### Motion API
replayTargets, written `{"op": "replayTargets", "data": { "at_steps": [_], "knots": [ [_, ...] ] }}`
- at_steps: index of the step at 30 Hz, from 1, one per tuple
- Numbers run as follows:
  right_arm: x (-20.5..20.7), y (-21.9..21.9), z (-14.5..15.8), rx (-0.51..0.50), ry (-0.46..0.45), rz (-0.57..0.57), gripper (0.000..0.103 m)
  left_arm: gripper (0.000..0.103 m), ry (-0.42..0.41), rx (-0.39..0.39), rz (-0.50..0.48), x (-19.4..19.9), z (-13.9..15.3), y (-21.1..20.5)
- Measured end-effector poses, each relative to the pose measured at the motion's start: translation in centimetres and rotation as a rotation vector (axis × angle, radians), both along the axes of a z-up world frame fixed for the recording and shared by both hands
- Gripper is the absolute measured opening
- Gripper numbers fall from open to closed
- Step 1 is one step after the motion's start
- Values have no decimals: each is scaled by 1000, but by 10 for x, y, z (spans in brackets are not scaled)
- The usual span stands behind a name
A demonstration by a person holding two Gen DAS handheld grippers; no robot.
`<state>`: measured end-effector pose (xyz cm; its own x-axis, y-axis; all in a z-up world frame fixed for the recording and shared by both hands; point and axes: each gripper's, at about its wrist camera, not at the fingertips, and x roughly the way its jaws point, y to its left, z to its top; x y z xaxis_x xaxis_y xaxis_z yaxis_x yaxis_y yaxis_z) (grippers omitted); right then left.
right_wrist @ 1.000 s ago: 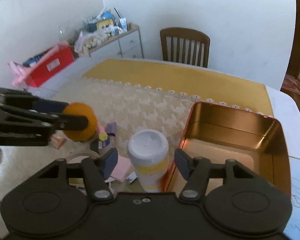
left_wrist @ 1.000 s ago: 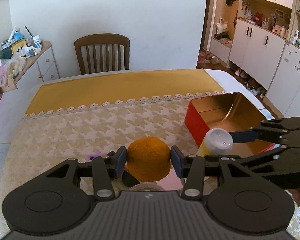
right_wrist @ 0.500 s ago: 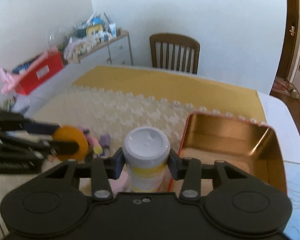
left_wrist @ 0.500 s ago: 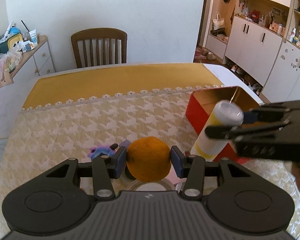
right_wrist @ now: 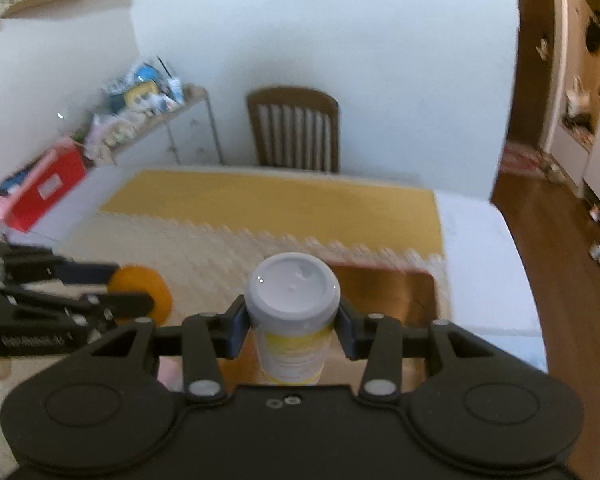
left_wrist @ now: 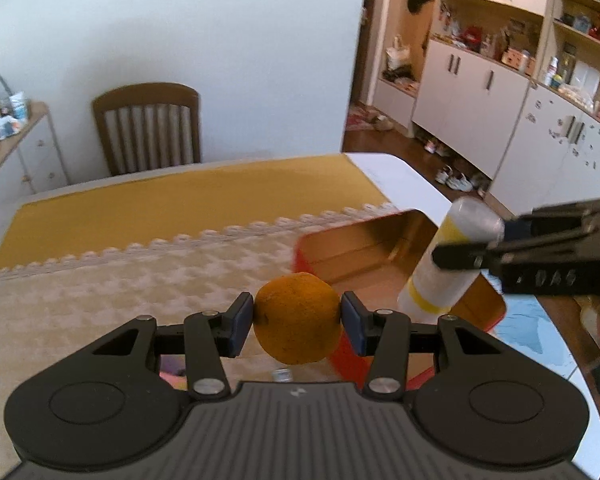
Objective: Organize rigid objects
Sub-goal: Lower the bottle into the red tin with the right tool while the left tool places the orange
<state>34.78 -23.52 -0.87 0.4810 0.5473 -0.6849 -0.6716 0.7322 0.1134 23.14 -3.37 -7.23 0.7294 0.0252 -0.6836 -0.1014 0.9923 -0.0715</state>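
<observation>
The left claw (left_wrist: 298,322) pinches the firm, light orange (left_wrist: 298,318) at its widest girth, while the right claw (right_wrist: 293,322) clamps the smooth, slippery bottle (right_wrist: 293,316) just below its cap.

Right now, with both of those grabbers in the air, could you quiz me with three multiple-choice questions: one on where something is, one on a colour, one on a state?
1. Where is the tilted white bottle in the left wrist view?
A. Over the open red tin
B. On the chair seat
C. On the floor

2. What colour is the band near the bottle's base?
A. Green
B. Yellow
C. Purple

3. What state is the left gripper in?
A. Wide open and empty
B. Shut on the orange
C. Shut on a spoon

Answers:
1. A: the bottle, held by the right gripper, hangs in front of the red tin and its gold interior.
2. B: a yellow stripe rings its lower end.
3. B: both blue pads press the sides of the orange, lifted above the tablecloth.
</observation>
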Motion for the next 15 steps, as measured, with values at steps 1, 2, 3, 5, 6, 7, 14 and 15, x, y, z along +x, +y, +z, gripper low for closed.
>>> {"op": "replayTargets", "data": {
  "at_steps": [1,2,3,5,6,7,14,15],
  "knots": [
    [3,-6,-6,-14,14,-4,44,47,10,-4,-7,6,-3,-6],
    [5,-11,-11,-28,22,-3,44,47,21,-7,-13,14,-6,-12],
    [7,-15,-16,-43,28,3,44,47,31,-10,-20,22,-9,-18],
    [8,-18,-24,-65,45,15,44,47,47,-16,-32,36,-15,-29],
    [10,-20,-28,-74,55,22,44,47,54,-18,-40,42,-19,-33],
    [12,-21,-32,-82,65,29,44,47,61,-18,-45,47,-23,-37],
    [25,-23,-43,-87,112,84,44,47,121,-8,-33,87,-52,-52],
    [28,-22,-43,-84,115,93,44,47,131,-3,-29,92,-56,-53]
  ]
}}
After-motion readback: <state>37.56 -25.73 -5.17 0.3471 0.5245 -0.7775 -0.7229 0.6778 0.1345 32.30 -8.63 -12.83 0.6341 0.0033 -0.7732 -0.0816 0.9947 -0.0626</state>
